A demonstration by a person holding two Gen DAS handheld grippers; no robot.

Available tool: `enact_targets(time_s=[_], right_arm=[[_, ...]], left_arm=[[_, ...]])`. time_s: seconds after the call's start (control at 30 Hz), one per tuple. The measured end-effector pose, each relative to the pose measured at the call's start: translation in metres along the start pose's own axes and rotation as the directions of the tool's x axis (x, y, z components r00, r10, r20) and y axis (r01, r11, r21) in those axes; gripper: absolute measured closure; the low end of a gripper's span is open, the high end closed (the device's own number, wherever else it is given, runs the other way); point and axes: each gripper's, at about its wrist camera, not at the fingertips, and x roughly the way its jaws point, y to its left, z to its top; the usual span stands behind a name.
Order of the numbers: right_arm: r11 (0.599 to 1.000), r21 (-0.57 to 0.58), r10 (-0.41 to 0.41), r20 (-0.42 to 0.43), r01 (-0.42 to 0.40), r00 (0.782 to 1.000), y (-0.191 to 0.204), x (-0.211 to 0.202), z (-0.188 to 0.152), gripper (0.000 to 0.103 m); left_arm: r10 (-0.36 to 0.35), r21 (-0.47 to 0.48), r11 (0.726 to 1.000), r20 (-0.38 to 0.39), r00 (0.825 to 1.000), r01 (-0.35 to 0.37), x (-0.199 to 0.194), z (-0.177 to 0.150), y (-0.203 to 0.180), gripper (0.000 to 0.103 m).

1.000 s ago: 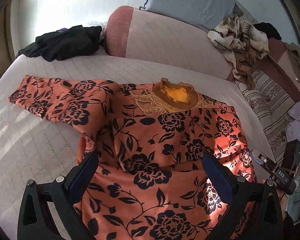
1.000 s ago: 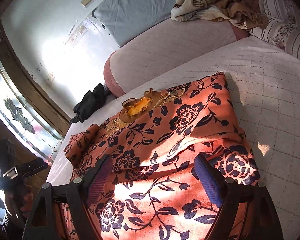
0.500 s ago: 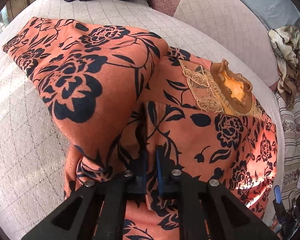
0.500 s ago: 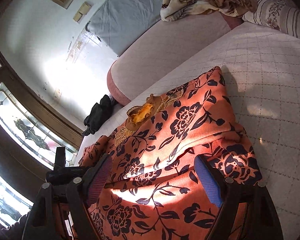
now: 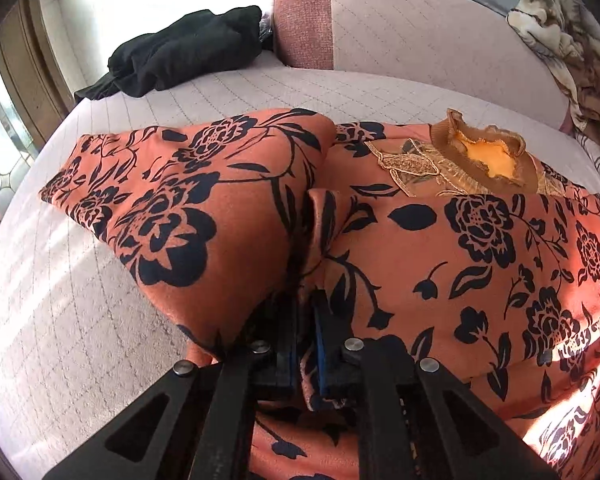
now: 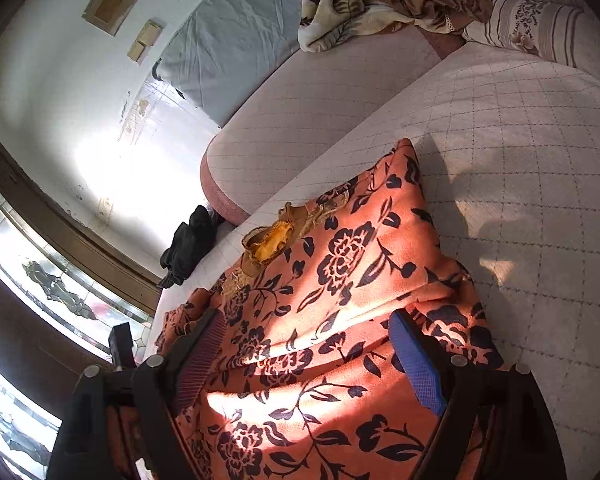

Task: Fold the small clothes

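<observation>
Leftmost in the left wrist view, a heap of black clothes [image 5: 184, 54] lies at the far edge of the quilted bed [image 5: 60, 320], near the window side. Next comes the orange floral top [image 5: 440, 260], spread on the bed with its sleeve [image 5: 172, 200] reaching out to the left and its gold ruffled collar [image 5: 484, 156] toward the padded headboard [image 5: 420, 28]. The left gripper [image 5: 305, 344] has just been closing; its fingers [image 5: 284, 360] now pinch a raised fold of the top where the sleeve meets the body. Farther right, a brown patterned blanket [image 5: 568, 40] is draped over the headboard. In the right wrist view, the right gripper [image 6: 308, 356] has its fingers [image 6: 416, 364] spread wide above the sunlit lower part of the top, not pressing it. A striped pillow [image 6: 540, 12] sits at the far right.
</observation>
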Motion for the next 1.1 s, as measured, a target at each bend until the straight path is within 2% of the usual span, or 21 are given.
enact_targets(time_s=[0.07, 0.13, 0.17, 0.2, 0.23, 0.27, 0.3, 0.33, 0.37, 0.4, 0.47, 0.5, 0.6, 0.63, 0.67, 0.73, 0.83, 0.93, 0.97, 1.03, 1.1], right_arm=[[1.000, -0.002, 0.027, -0.010, -0.027, 1.000, 0.008, 0.006, 0.014, 0.007], [0.999, 0.013, 0.050, -0.069, -0.049, 0.996, 0.008, 0.033, 0.029, 0.006], [0.998, 0.040, 0.043, -0.103, -0.039, 0.994, -0.002, 0.051, 0.033, 0.005], [0.997, 0.073, -0.020, -0.149, 0.031, 0.989, -0.017, 0.069, 0.034, 0.006], [0.984, 0.130, -0.097, -0.203, 0.125, 0.974, -0.036, 0.083, 0.031, 0.008], [0.983, 0.157, -0.070, -0.176, 0.099, 0.982, -0.042, 0.081, 0.028, 0.009], [0.989, 0.125, -0.057, -0.139, 0.075, 0.989, -0.034, 0.071, 0.028, 0.009], [0.994, 0.068, -0.078, -0.121, 0.086, 0.990, -0.024, 0.062, 0.027, 0.009], [0.993, 0.010, -0.118, -0.093, 0.119, 0.989, -0.014, 0.052, 0.023, 0.008], [0.990, -0.037, -0.138, -0.070, 0.136, 0.988, -0.007, 0.044, 0.017, 0.008], [0.985, -0.101, -0.149, -0.062, 0.142, 0.987, 0.002, 0.033, 0.001, 0.008], [0.980, -0.127, -0.164, -0.064, 0.154, 0.984, 0.005, 0.030, -0.007, 0.008], [0.966, -0.178, -0.205, -0.082, 0.188, 0.975, 0.009, 0.033, -0.025, 0.008], [0.964, -0.191, -0.204, -0.084, 0.185, 0.975, 0.011, 0.035, -0.028, 0.008], [0.962, -0.202, -0.203, -0.085, 0.183, 0.975, 0.011, 0.037, -0.030, 0.008], [0.959, -0.214, -0.210, -0.088, 0.187, 0.974, 0.012, 0.041, -0.032, 0.008], [0.951, -0.230, -0.228, -0.082, 0.204, 0.970, 0.010, 0.045, -0.034, 0.008], [0.949, -0.231, -0.242, -0.090, 0.216, 0.966, 0.005, 0.051, -0.035, 0.008], [0.947, -0.233, -0.247, -0.091, 0.220, 0.965, 0.004, 0.052, -0.036, 0.008], [0.942, -0.249, -0.252, -0.086, 0.224, 0.964, 0.005, 0.054, -0.036, 0.008], [0.939, -0.262, -0.252, -0.085, 0.222, 0.964, 0.006, 0.055, -0.037, 0.008]], left_arm=[[-0.025, -0.021, 0.999, -0.019, 1.000, 0.025, -0.001, 0.003, 0.004, 0.094], [-0.091, -0.068, 0.994, -0.035, 0.995, 0.088, -0.004, 0.010, 0.015, 0.093], [-0.121, -0.093, 0.989, -0.037, 0.992, 0.117, -0.010, 0.010, 0.023, 0.089], [-0.156, -0.115, 0.982, -0.031, 0.987, 0.152, -0.018, 0.010, 0.032, 0.085], [-0.192, -0.135, 0.973, -0.019, 0.981, 0.188, -0.028, 0.009, 0.043, 0.073], [-0.222, -0.154, 0.963, 0.004, 0.975, 0.220, -0.040, 0.008, 0.057, 0.059], [-0.248, -0.171, 0.953, 0.038, 0.968, 0.251, -0.051, 0.006, 0.071, 0.052], [-0.263, -0.190, 0.943, 0.078, 0.962, 0.273, -0.063, 0.005, 0.090, 0.036], [-0.246, -0.219, 0.939, 0.118, 0.962, 0.267, -0.071, 0.003, 0.106, 0.024], [-0.216, -0.264, 0.932, 0.150, 0.965, 0.249, -0.075, 0.005, 0.127, 0.022], [-0.193, -0.393, 0.885, 0.176, 0.965, 0.249, -0.067, 0.009, 0.179, 0.022], [-0.194, -0.473, 0.843, 0.178, 0.965, 0.257, -0.056, 0.011, 0.206, 0.022], [-0.207, -0.683, 0.671, 0.200, 0.958, 0.288, -0.017, 0.012, 0.270, 0.023], [-0.204, -0.719, 0.635, 0.196, 0.959, 0.282, -0.005, 0.015, 0.286, 0.023], [-0.192, -0.738, 0.619, 0.188, 0.963, 0.268, 0.006, 0.019, 0.295, 0.026], [-0.167, -0.742, 0.627, 0.168, 0.972, 0.236, 0.025, 0.032, 0.306, 0.030], [-0.129, -0.737, 0.643, 0.166, 0.978, 0.210, 0.054, 0.051, 0.313, 0.030], [-0.077, -0.736, 0.656, 0.155, 0.985, 0.167, 0.064, 0.067, 0.316, 0.033], [-0.057, -0.734, 0.663, 0.143, 0.988, 0.145, 0.066, 0.072, 0.317, 0.055], [-0.028, -0.722, 0.688, 0.061, 0.998, 0.064, 0.077, 0.080, 0.319, 0.100], [-0.009, -0.717, 0.696, 0.048, 0.999, 0.041, 0.077, 0.085, 0.319, 0.100]])
